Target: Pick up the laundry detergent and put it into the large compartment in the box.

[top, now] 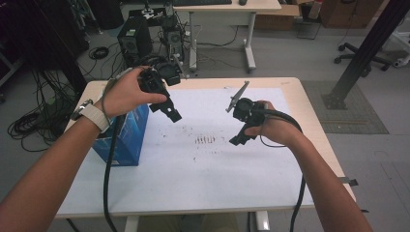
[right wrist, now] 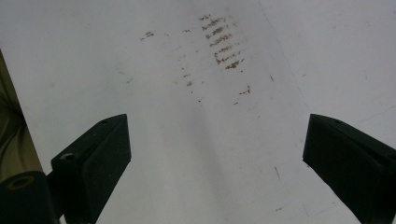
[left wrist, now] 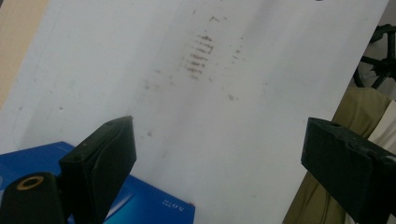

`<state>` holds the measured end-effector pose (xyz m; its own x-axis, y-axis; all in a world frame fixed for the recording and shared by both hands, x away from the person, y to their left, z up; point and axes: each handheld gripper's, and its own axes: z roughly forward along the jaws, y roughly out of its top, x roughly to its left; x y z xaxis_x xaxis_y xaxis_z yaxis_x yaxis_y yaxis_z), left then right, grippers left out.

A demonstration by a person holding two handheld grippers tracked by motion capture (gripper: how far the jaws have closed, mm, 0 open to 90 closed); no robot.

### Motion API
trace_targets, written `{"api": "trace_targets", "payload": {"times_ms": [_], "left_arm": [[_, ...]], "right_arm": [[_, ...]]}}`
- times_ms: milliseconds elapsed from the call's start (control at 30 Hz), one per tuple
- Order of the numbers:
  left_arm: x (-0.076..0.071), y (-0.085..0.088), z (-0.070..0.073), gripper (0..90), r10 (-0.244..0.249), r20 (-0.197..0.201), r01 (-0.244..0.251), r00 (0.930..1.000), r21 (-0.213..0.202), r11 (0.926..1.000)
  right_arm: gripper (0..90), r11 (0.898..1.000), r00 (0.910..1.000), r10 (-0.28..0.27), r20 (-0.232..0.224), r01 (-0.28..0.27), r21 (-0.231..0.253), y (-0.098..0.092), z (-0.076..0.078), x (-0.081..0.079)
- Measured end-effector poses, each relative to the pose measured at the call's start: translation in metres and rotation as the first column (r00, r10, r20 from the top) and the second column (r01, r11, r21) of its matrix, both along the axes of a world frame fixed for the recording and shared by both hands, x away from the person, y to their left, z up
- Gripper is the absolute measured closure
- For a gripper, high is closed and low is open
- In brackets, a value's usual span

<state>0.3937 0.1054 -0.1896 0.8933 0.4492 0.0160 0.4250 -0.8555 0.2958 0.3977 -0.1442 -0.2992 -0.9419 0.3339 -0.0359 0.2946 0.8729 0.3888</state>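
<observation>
Forearms raised above table [top: 193, 193], left hand-held gripper [top: 169, 110] wide, right hand-held gripper [top: 239, 140] wide, both empty

Table [top: 309, 111] bears stained sheet [top: 208, 164], blue box [top: 128, 137].

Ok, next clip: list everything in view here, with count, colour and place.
Blue box: 1, blue, table's left edge, below the left hand.
White sheet: 1, white, covers most of the tabletop.
Brown marks: one patch, sheet's middle.
Table: 1, light wood.
Computer tower: 1, black, floor beyond the table.
Desk: 1, pale, background.
Left gripper: black, open, raised.
Right gripper: black, open, raised.
Wristwatch: 1, pale strap, left wrist.
</observation>
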Motion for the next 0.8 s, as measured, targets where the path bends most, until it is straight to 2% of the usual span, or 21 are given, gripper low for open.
{"api": "trace_targets", "payload": {"times_ms": [800], "left_arm": [[0.0058,0.0035,-0.0008,10.5,0.022,0.006,-0.022,0.9997,-0.014,0.9997]], "right_arm": [[7.8,1.000,1.0000,0.001,-0.002,-0.001,0.001,-0.0002,-0.0017,0.0013]]}}
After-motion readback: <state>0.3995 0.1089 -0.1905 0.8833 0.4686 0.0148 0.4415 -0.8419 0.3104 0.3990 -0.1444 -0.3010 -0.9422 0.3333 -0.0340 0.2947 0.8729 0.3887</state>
